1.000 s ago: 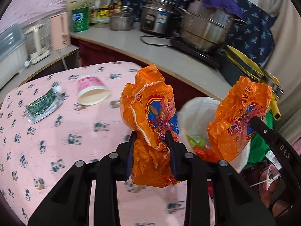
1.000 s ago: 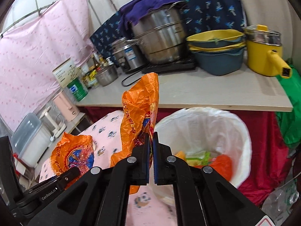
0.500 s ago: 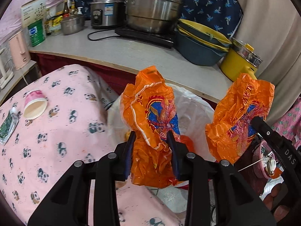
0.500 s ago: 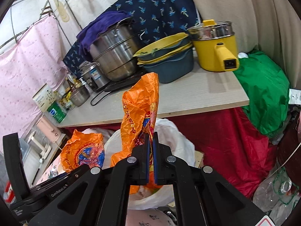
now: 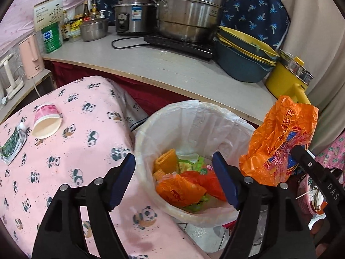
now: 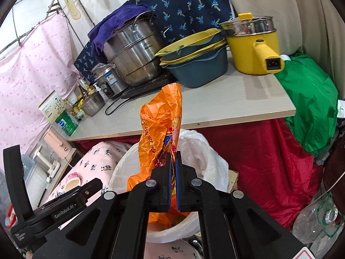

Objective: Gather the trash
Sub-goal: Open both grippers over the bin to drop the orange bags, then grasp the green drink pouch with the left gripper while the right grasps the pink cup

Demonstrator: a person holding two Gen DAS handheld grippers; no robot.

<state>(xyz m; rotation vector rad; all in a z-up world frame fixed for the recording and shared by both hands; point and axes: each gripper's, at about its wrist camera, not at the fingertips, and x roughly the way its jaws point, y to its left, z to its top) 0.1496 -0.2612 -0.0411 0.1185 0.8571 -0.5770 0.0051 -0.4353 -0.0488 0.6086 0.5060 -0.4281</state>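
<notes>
My left gripper (image 5: pixel 173 165) is open and empty, its jaws spread wide over the bin. The bin (image 5: pixel 226 116) has a white liner and holds several wrappers, with an orange wrapper (image 5: pixel 181 191) lying on top. My right gripper (image 6: pixel 172 158) is shut on a second orange wrapper (image 6: pixel 160 129) and holds it upright above the bin's liner (image 6: pixel 204 151). That wrapper also shows in the left wrist view (image 5: pixel 280 138). A pink paper cup (image 5: pixel 46 120) and a green packet (image 5: pixel 11 145) lie on the panda tablecloth (image 5: pixel 64 172).
A grey counter (image 5: pixel 172 69) behind the bin carries a large steel pot (image 5: pixel 192 13), a rice cooker (image 5: pixel 133 15), stacked blue and yellow basins (image 5: pixel 243 58) and a yellow electric pot (image 6: pixel 254 45). A green cloth (image 6: pixel 310 103) hangs at the right. A plastic bottle (image 6: pixel 317 222) lies on the floor.
My left gripper opened and its orange wrapper dropped into the bin. Both grippers moved over the bin; the right one still grips its wrapper.
</notes>
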